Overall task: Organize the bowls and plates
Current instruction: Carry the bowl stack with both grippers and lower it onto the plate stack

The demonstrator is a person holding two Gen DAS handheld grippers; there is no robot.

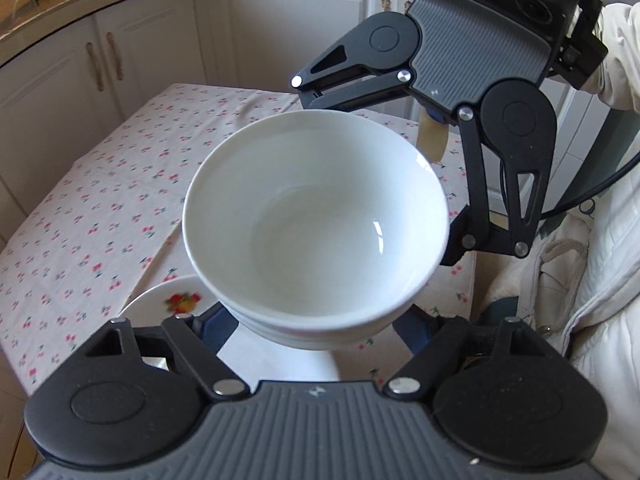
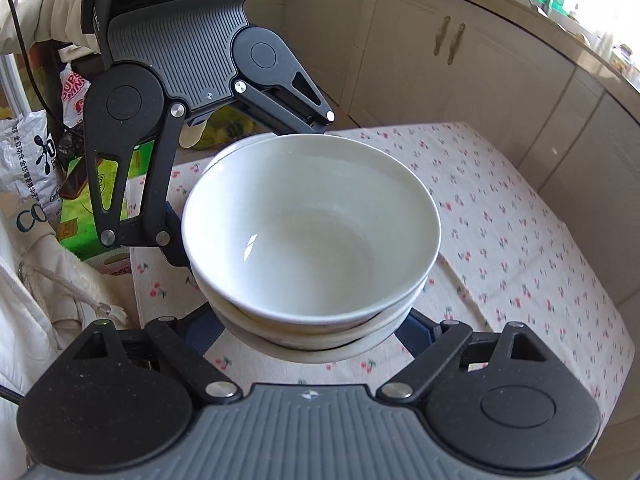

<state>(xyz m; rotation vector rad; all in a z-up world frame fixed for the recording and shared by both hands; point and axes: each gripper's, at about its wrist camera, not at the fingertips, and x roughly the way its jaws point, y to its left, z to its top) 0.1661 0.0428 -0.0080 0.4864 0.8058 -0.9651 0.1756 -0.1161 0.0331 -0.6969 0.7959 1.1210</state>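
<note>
Kitchen: cream cabinets [image 1: 100, 92] along the back, a counter above them with items too blurred and cut off to identify.

Table [image 1: 100, 200]: covered by a cherry-print cloth; its near edge is hidden behind the gripper bodies in both views.

Bowls [image 1: 316, 220]: a nested white stack held clear above the table, between the two grippers. The top bowl is empty and glossy. The right wrist view shows at least two further rims beneath it [image 2: 304, 332]; the exact count cannot be told, as the lower walls are hidden by the top bowl and the fingers.

Left gripper [image 1: 316, 328]: fingers apart around the stack's near side, blue pads against the lower bowls' walls. The contact points are hidden under the stack, but the stack hangs in the air on them. The same gripper appears across the stack in the right wrist view [image 2: 248, 188], one finger at the side wall, the other behind the far rim.

Right gripper [image 2: 316, 332]: fingers spread wide, pads clamped on the lower bowls' sides; fingertips are hidden beneath the stack. From the left wrist view [image 1: 384, 176] it reaches in from the far side.

Plate [image 1: 160, 300]: white with a fruit motif, on the table below the stack, mostly covered by the bowls and left gripper.

Person: only a pale jacket [image 1: 600, 260] at the frame edge.

Bags [image 2: 36, 140]: printed packaging beyond the table, partly hidden.
</note>
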